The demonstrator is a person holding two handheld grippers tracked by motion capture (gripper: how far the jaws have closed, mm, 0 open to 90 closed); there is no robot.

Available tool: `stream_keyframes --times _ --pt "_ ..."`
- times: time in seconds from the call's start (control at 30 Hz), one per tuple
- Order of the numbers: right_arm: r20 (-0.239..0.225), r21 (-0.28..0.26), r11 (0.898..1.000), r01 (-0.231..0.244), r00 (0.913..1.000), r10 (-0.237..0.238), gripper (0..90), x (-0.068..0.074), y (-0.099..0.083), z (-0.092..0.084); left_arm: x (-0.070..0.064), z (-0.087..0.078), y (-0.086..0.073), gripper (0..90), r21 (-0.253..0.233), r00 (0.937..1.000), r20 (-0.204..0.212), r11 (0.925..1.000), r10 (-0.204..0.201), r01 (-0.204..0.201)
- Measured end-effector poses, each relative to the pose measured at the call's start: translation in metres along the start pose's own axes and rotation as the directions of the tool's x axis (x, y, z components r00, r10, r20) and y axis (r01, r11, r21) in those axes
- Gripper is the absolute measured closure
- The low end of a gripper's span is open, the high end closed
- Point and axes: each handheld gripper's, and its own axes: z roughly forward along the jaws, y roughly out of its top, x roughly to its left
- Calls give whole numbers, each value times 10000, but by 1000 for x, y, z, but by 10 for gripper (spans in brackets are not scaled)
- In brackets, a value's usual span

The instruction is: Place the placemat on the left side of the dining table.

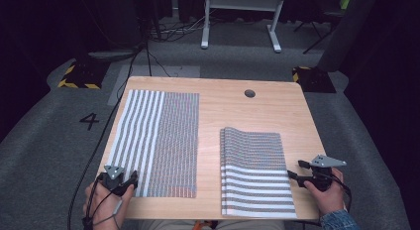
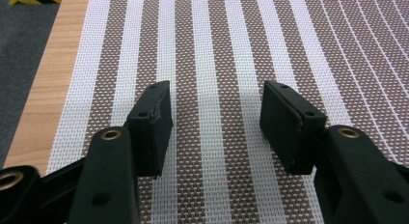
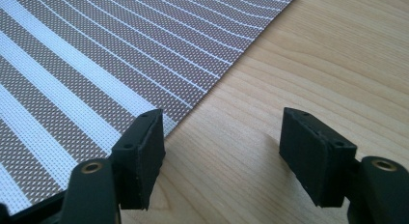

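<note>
Left claw (image 1: pixel 130 182) at the near left corner of the flat striped mat (image 1: pixel 161 141) — jaws apart, hovering over its stripes, nothing pinched. Right claw (image 1: pixel 296 171) — jaws wide apart, at the right edge of the folded mat (image 1: pixel 255 170), over bare wood surface (image 1: pixel 297 111).

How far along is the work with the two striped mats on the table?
Done: the right mat looks like a neat stack of mats near the table's right edge.
In hand: the left gripper hangs open over the near end of the left mat, gripping nothing.
Left: that mat lies flat, probably awaiting a move to the pile. The right gripper waits open beside the pile.
</note>
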Motion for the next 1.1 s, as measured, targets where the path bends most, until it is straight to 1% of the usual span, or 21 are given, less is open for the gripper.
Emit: stream_keyframes --times 0.03,0.2,0.27,0.33,0.37,0.4,0.5,0.53,0.57,0.6,0.63,0.67,0.77,0.8,0.83,0.87,0.9,0.93,0.97,1.03,1.1 --pt "-2 2 10000 3 10000 -3 329 0 0 0 -1 -1 -2 457 -88 10000 -42 10000 -32 31" --pt "-8 1 10000 4 10000 -4 328 0 0 0 0 -3 0 456 151 9999 128 9999 77 -79" --pt "-8 3 10000 -1 10000 1 329 0 0 0 2 -5 2 414 331 9999 62 9993 141 -143" --pt "0 9 10000 34 10000 -34 328 0 0 0 2 -8 4 389 92 9999 122 9999 72 -74" --pt "-7 3 10000 1 10000 -1 328 0 0 0 3 -12 6 356 -81 9998 46 9998 179 -178" --pt "-1 8 10000 21 10000 -21 328 0 0 0 5 -17 9 354 -340 9988 14 9982 493 -493" --pt "-2 5 10000 26 10000 -26 328 0 0 0 7 -23 13 314 -465 9979 -50 9968 644 -646" --pt "-2 5 10000 26 10000 -26 328 0 0 0 7 -27 16 314 -192 9986 -134 9985 513 -515" --pt "-10 10 10000 34 10000 -34 328 0 0 0 6 -31 19 273 133 9990 -242 9993 365 -362" --pt "9 27 10000 95 10000 -95 328 0 0 0 4 -37 22 273 472 9966 -43 9955 821 -818" --pt "9 27 10000 95 10000 -95 328 0 0 0 4 -37 22 278 472 9966 -43 9955 821 -818" --pt "-20 3 10000 2 10000 -2 327 0 0 0 2 -40 24 278 256 9946 273 9946 997 -1004" --pt "-47 6 10000 4 10000 -4 326 0 0 0 -8 -49 31 327 -286 9903 751 9929 1173 -1154" --pt "-37 6 10000 2 10000 -2 326 0 0 0 -14 -53 34 326 -447 9843 1147 9905 1344 -1301" --pt "-37 6 10000 2 10000 -2 326 0 0 0 -14 -53 34 322 -447 9843 1147 9905 1344 -1301" --pt "-36 4 10000 2 10000 -2 326 0 0 0 -20 -56 37 322 -578 9795 1423 9890 1428 -1358" --pt "-40 4 10000 5 10000 -5 325 0 0 0 -27 -59 39 316 -747 9706 1805 9862 1592 -1478" --pt "-40 4 10000 5 10000 -5 325 0 0 0 -27 -59 39 313 -747 9706 1805 9862 1592 -1478" --pt "-43 4 10000 3 10000 -3 325 0 0 0 -31 -61 41 313 -839 9649 1997 9841 1707 -1568" --pt "-44 4 10000 10 10000 -10 324 0 0 0 -42 -65 44 316 -1146 9497 2572 9815 1787 -1537" --pt "-38 9 10000 10 10000 -10 324 0 0 0 -49 -68 46 314 -1267 9393 2798 9775 1986 -1689"
